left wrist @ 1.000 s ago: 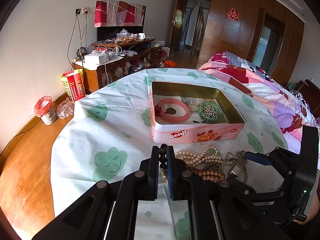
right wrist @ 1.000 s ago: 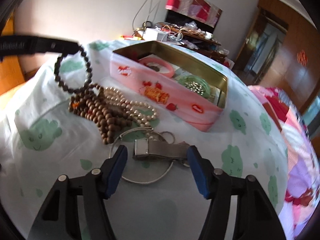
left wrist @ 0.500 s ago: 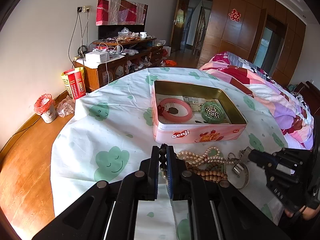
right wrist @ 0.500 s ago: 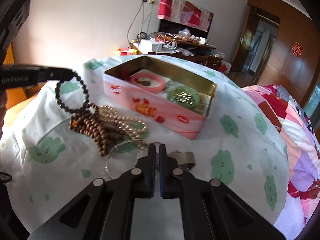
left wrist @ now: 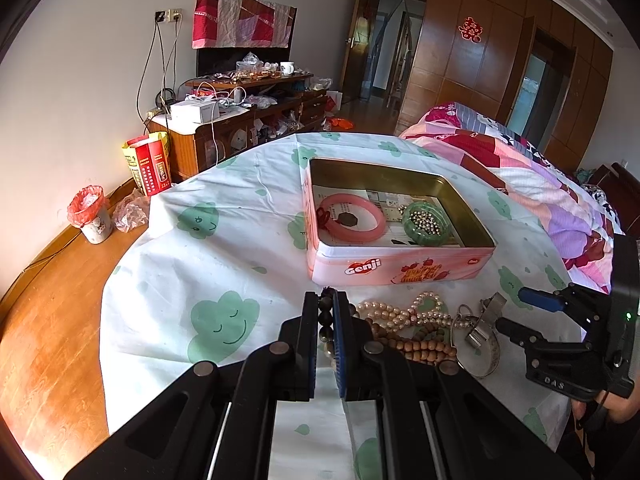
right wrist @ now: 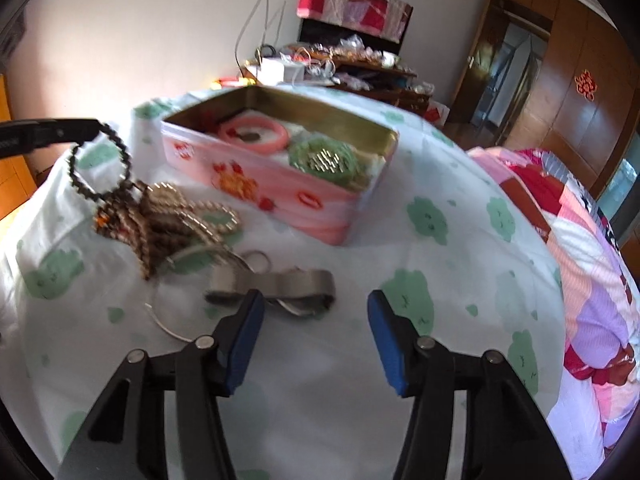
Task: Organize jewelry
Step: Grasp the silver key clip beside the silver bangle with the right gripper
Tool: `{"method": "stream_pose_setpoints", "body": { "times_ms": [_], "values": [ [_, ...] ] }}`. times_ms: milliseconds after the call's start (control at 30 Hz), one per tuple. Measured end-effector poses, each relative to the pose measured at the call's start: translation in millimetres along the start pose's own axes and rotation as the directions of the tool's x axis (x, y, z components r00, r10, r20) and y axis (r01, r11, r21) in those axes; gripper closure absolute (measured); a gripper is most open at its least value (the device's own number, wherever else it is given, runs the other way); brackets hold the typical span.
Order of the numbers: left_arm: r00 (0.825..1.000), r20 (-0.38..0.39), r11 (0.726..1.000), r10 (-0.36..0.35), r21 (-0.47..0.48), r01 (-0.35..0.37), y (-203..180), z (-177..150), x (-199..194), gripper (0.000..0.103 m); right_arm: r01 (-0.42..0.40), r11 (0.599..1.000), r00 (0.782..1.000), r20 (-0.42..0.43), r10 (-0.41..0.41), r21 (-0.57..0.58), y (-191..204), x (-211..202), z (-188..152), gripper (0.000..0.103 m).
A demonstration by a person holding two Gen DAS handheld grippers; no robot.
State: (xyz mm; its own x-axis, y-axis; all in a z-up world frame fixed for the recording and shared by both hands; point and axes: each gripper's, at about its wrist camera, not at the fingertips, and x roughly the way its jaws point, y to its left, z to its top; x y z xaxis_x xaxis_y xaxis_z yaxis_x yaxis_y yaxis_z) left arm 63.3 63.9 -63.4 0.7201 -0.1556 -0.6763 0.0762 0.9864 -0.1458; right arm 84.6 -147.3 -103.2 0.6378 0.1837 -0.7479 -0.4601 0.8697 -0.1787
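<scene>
Black linkage arms, silver rivets, blue-padded fingers (right wrist: pixel 248 336), green indicator light

A wooden media cabinet (left wrist: pixel 224 128) stands against the white wall. On it: a white rectangular box (left wrist: pixel 195 111), a white mug (left wrist: pixel 287 67). Above it hangs a red patchwork cloth (left wrist: pixel 242 21). Left of the cabinet: a red-and-yellow carton (left wrist: pixel 149 163), then a red-lined waste bin (left wrist: pixel 90 215). Right of the cabinet: a quilted patchwork bedspread (left wrist: pixel 532 184).

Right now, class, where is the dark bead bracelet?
The dark bead bracelet hangs from the shut left hand-held gripper, at the left of the right wrist view, above the bead pile and left of the pink tin.
</scene>
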Motion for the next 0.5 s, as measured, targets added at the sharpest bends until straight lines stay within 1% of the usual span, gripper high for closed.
{"method": "stream_pose_setpoints", "body": {
  "times_ms": [200, 267, 333, 433, 500],
  "values": [
    [1.0, -0.006, 1.0, -0.002, 0.003, 0.003, 0, -3, 3, 0.097, -0.011, 1.0, 1.0, -0.021, 0.012, 0.011, -9, 7, 4, 0.05],
    [1.0, -0.005, 1.0, -0.002, 0.0, 0.002, 0, -3, 3, 0.097, -0.022, 1.0, 1.0, -0.006, 0.022, 0.016, -8, 3, 7, 0.05],
    [1.0, -0.006, 1.0, -0.002, -0.002, 0.002, 0, -3, 4, 0.097, -0.045, 0.998, 0.999, 0.001, 0.045, 0.044, -9, -2, 10, 0.05],
    [1.0, -0.007, 1.0, -0.005, -0.001, 0.005, -1, -3, 4, 0.097, -0.03, 0.994, 1.0, -0.005, 0.03, 0.101, -8, -5, 12, 0.049],
    [1.0, -0.009, 1.0, -0.006, 0.001, 0.006, -2, -3, 4, 0.097, -0.056, 0.987, 0.998, -0.011, 0.058, 0.149, -4, -4, 13, 0.048]
  ]
}}
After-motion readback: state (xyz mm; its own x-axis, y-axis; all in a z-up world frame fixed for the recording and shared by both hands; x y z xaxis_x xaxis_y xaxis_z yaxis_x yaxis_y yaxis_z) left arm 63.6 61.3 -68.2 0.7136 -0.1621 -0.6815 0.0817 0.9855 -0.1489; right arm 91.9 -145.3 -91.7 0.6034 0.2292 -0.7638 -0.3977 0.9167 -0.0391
